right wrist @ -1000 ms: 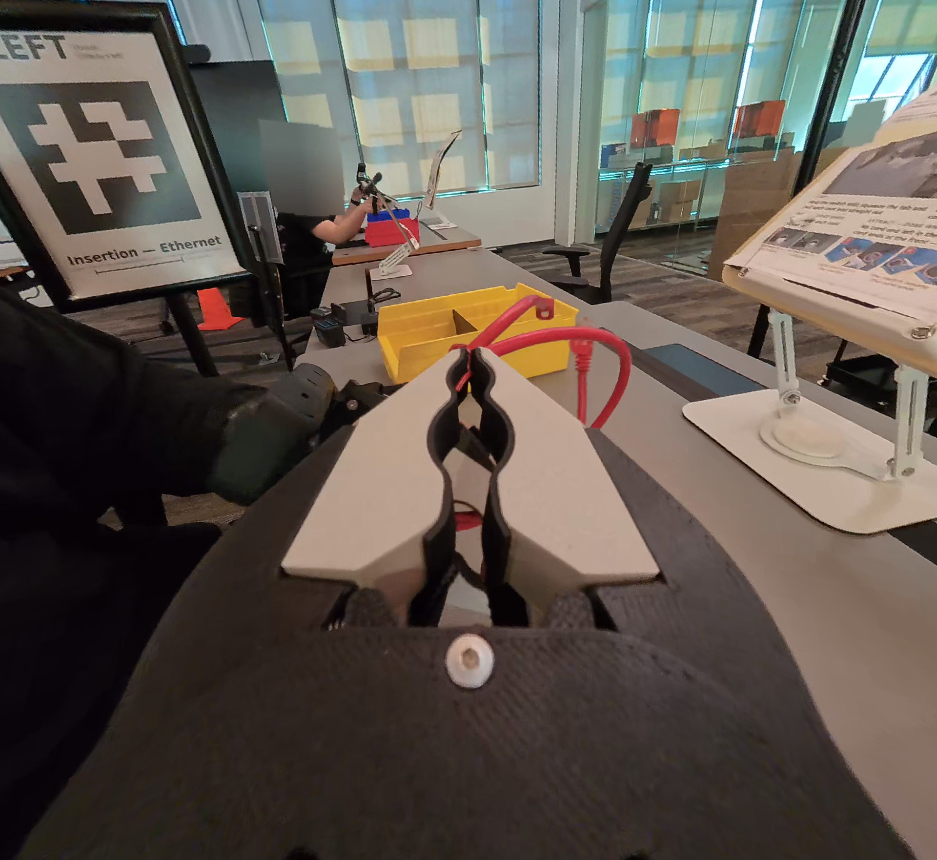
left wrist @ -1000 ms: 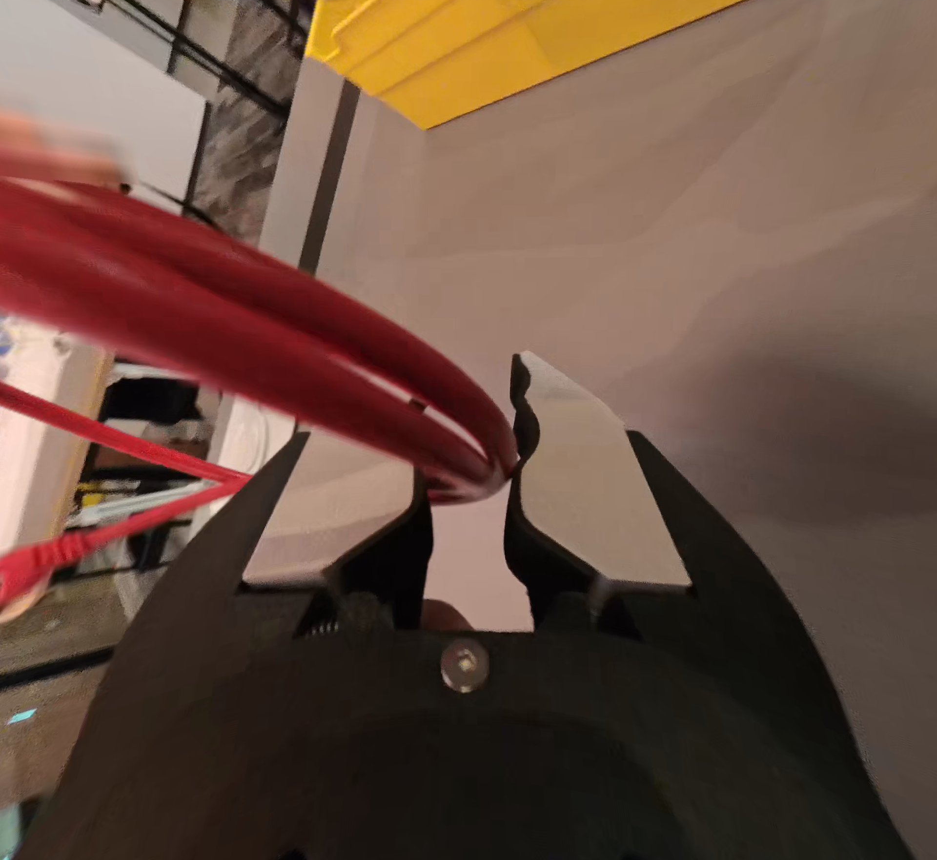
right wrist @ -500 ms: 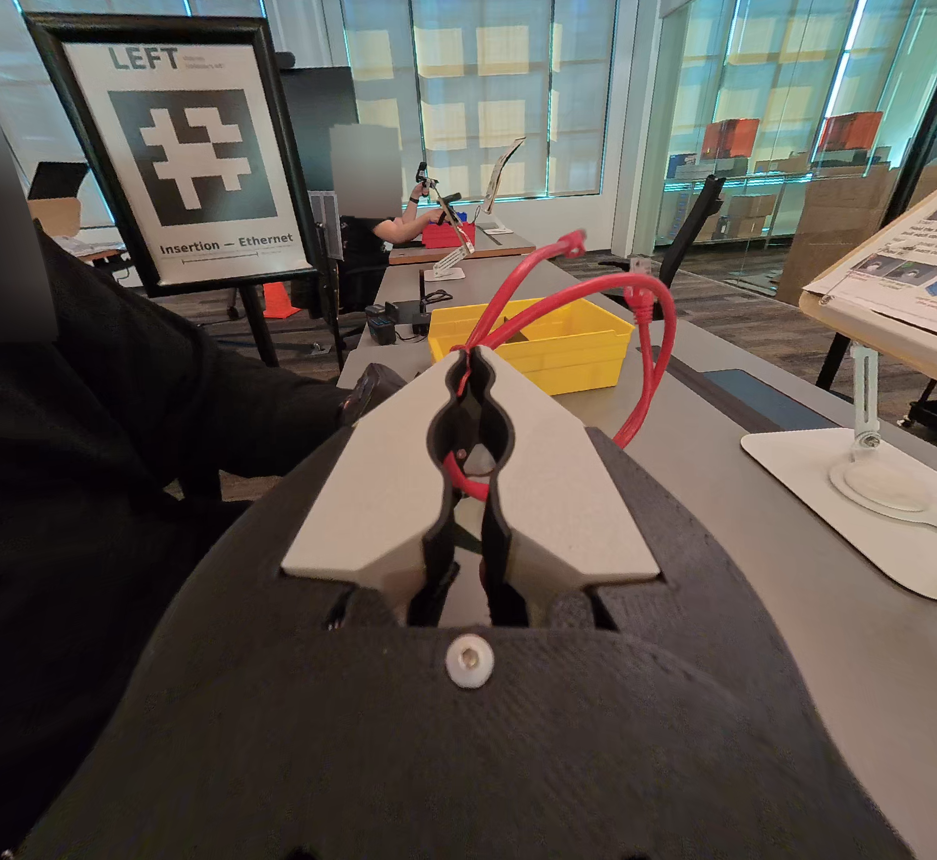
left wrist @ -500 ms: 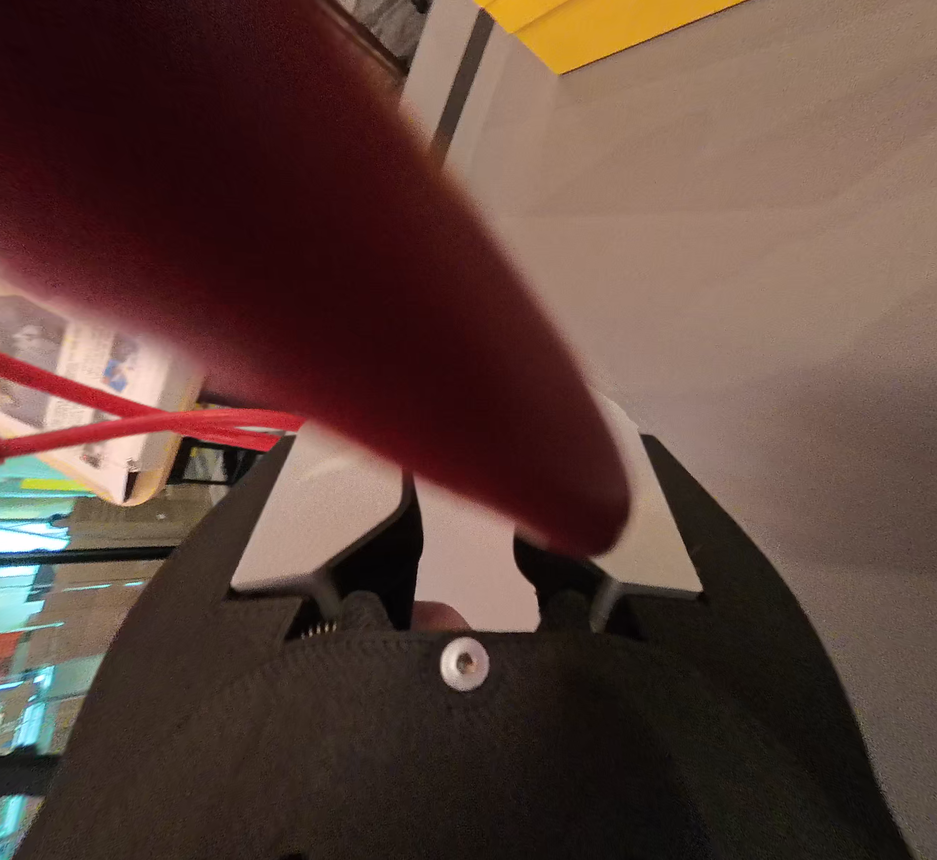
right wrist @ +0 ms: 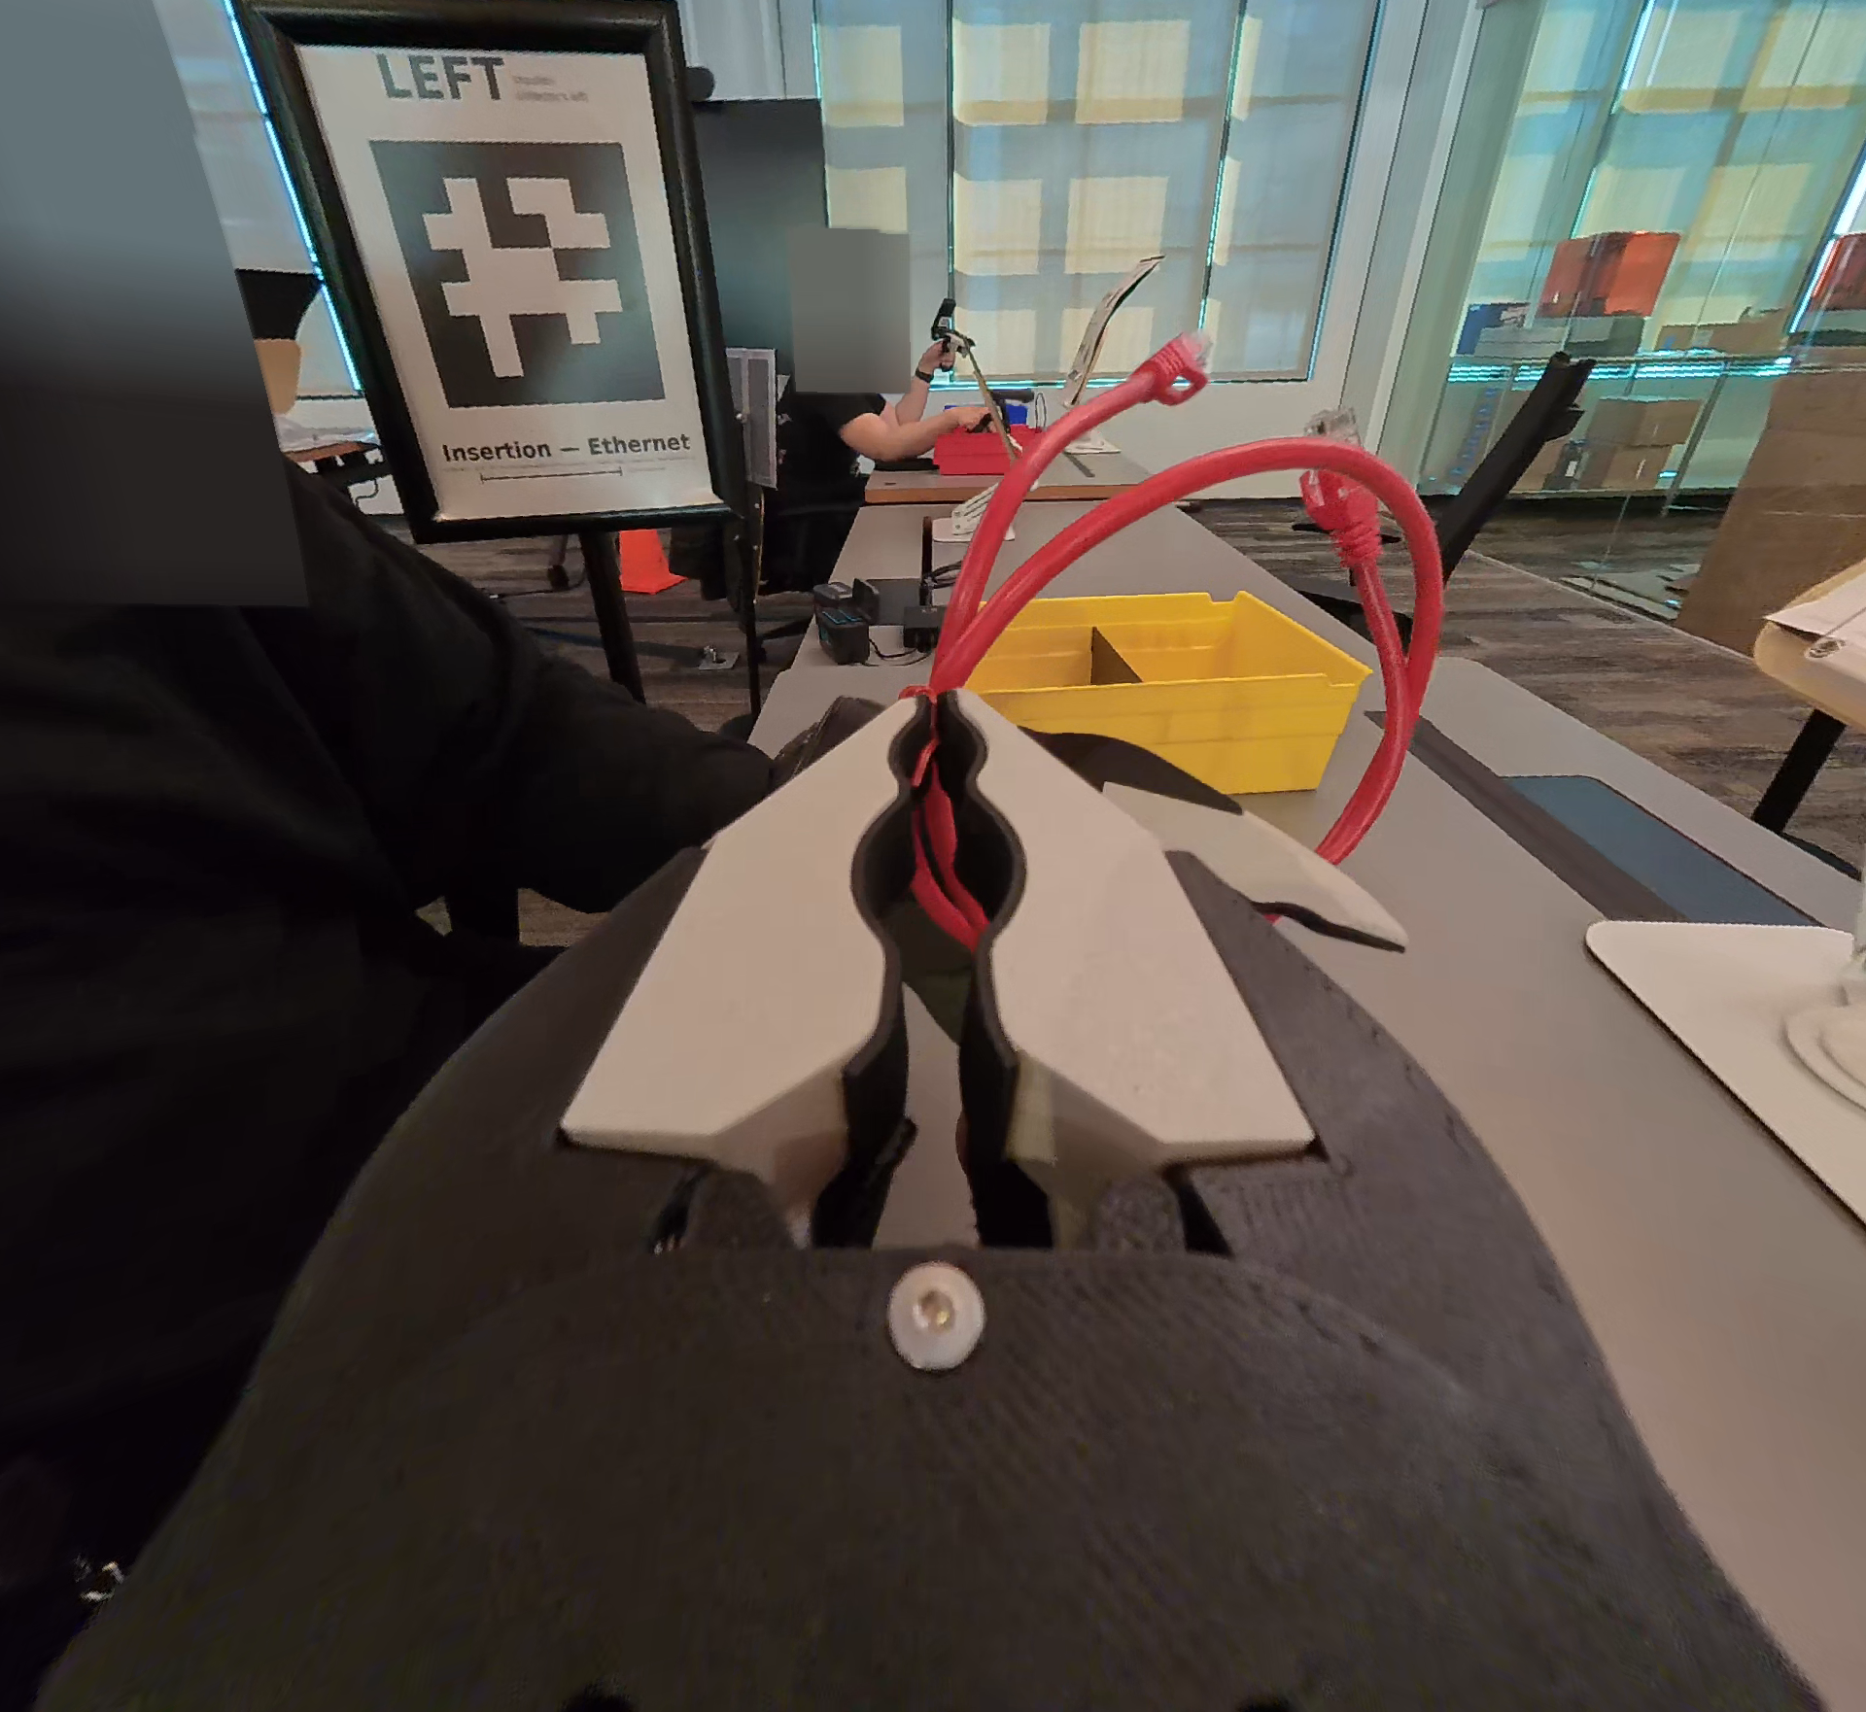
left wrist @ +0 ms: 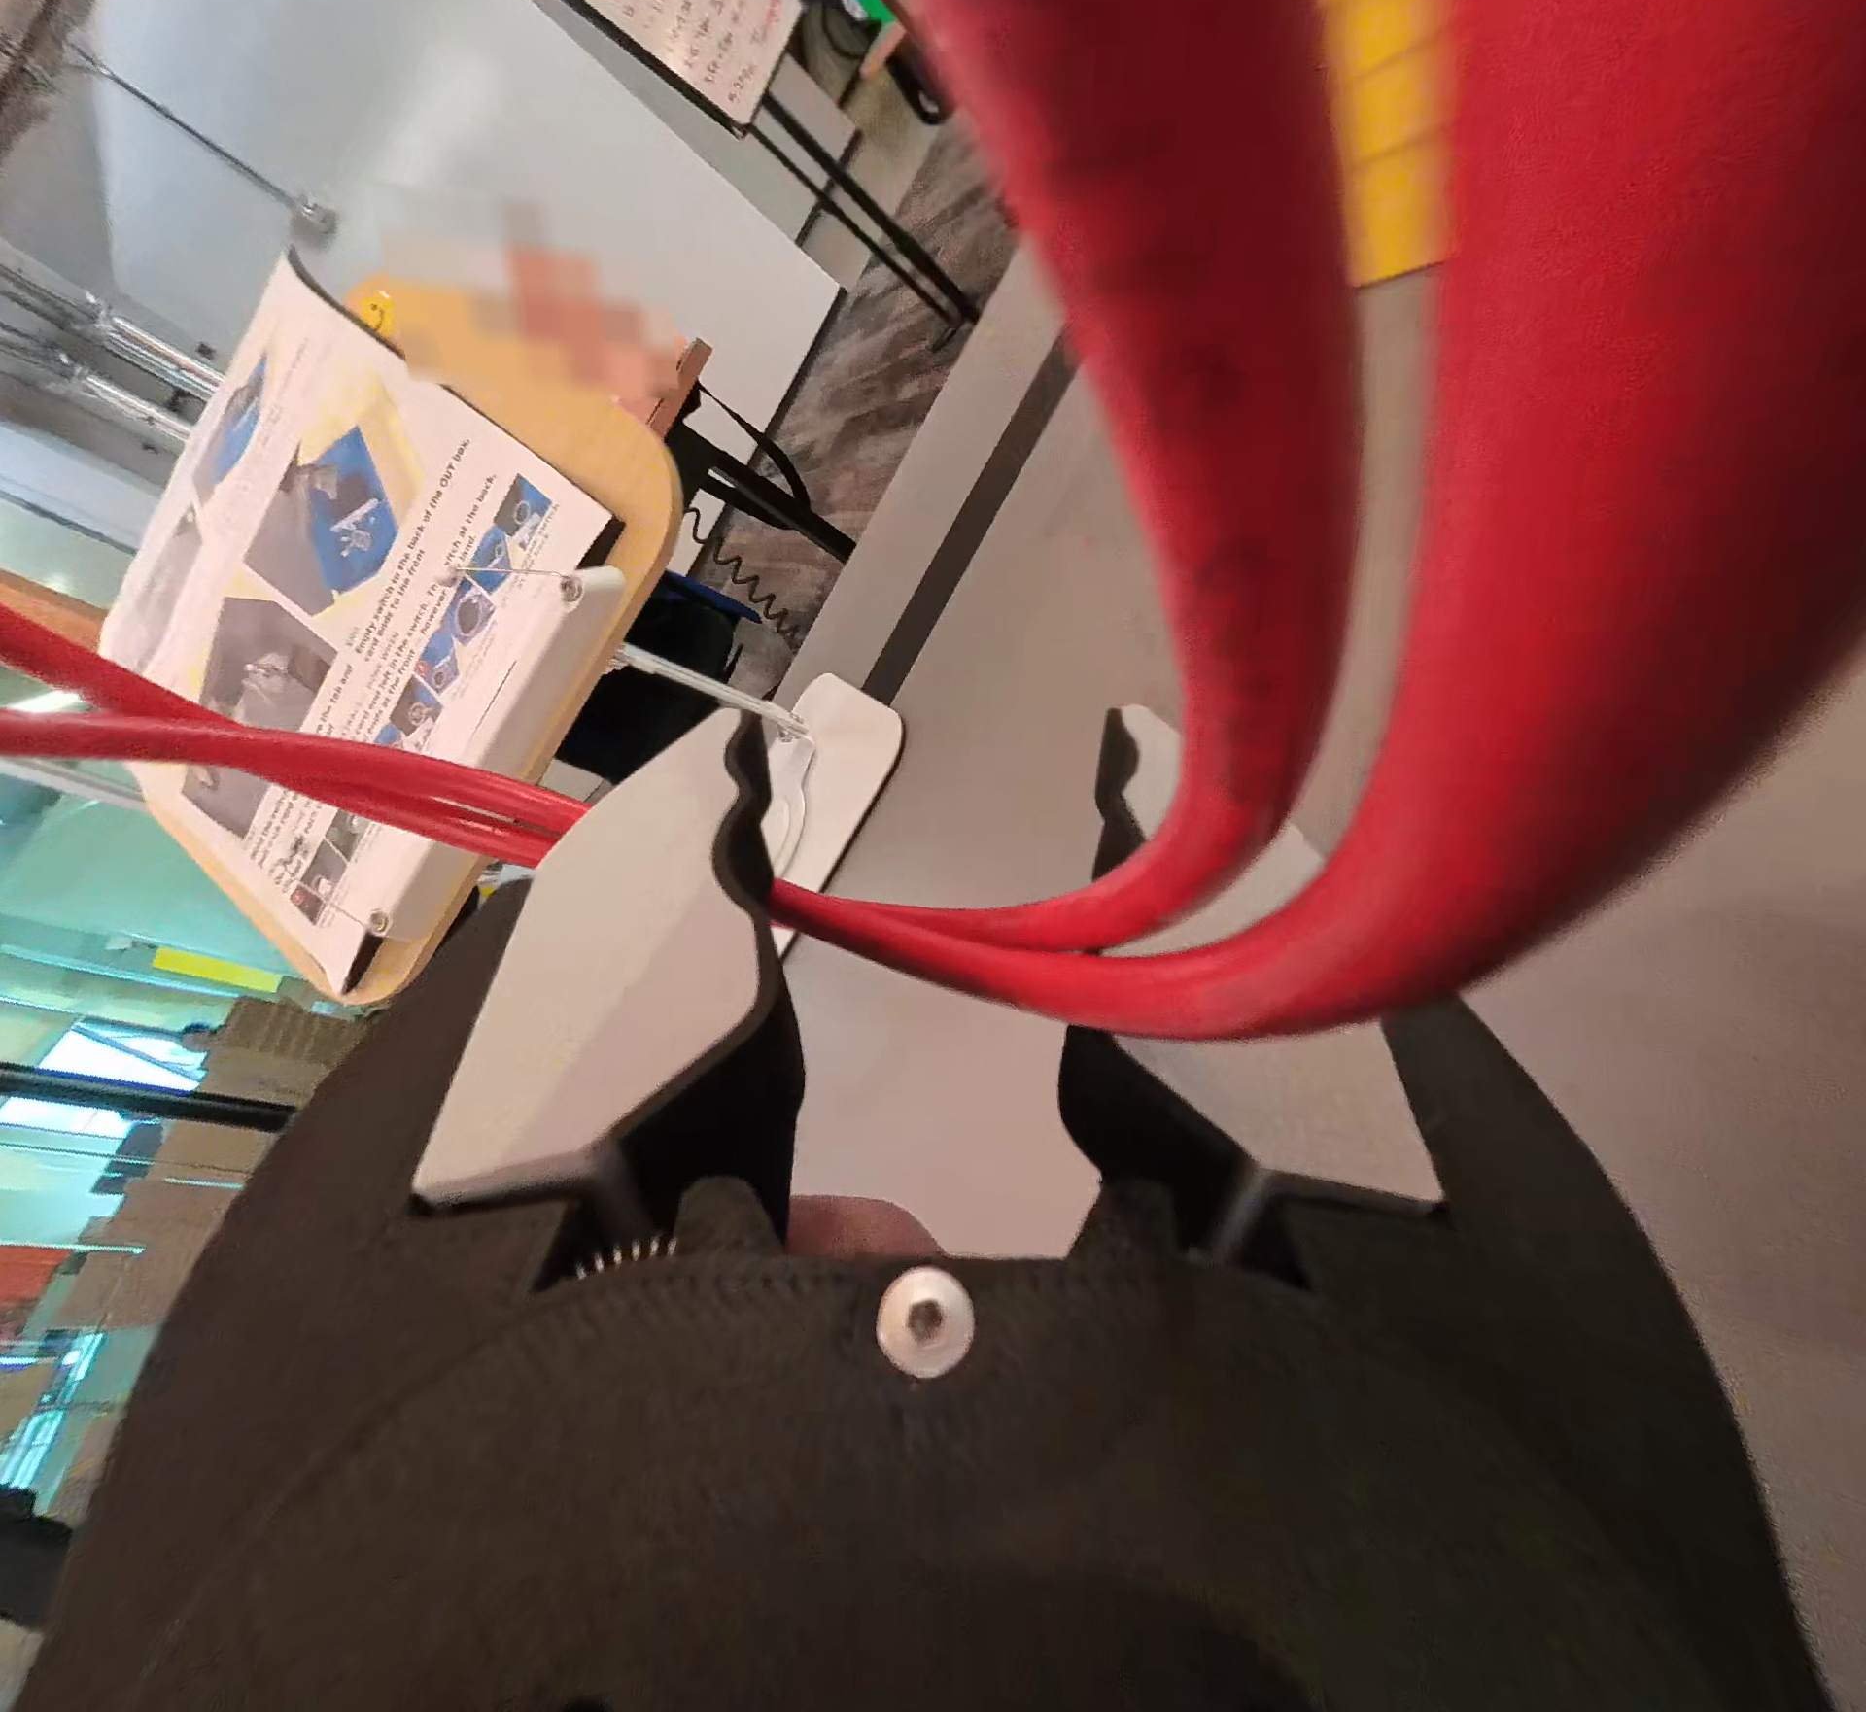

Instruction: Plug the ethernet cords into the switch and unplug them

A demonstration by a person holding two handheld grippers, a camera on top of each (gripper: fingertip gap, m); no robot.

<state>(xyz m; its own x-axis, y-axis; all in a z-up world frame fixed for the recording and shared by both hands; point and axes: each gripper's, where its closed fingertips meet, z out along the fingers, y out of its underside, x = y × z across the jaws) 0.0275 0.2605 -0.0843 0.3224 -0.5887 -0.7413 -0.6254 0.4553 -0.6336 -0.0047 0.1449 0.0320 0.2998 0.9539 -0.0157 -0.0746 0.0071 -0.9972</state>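
Nearest the right wrist camera, the right gripper [right wrist: 937, 725] was seen pinched on the red ethernet cords [right wrist: 1191, 493] at its fingertips, the strands clamped between the pressed-together jaws and running down through the hollows behind them. From that pinch the cords rose in loops over the grey table [right wrist: 1515, 1108], their plugs hanging free in the air; no switch was visible in either view. In the left wrist view the left gripper [left wrist: 924, 735] was held rolled onto its side, its jaws spread wide, with two strands crossing the gap but not gripped. It was judged that the cords were still being gathered, nothing yet plugged in. The step would be done well if a single strand were separated and taken just behind its plug, so the connector could be steered. Farther off, a yellow bin [right wrist: 1171, 684] stood on the table, and a framed sign [right wrist: 505, 270] stood beyond on its easel.
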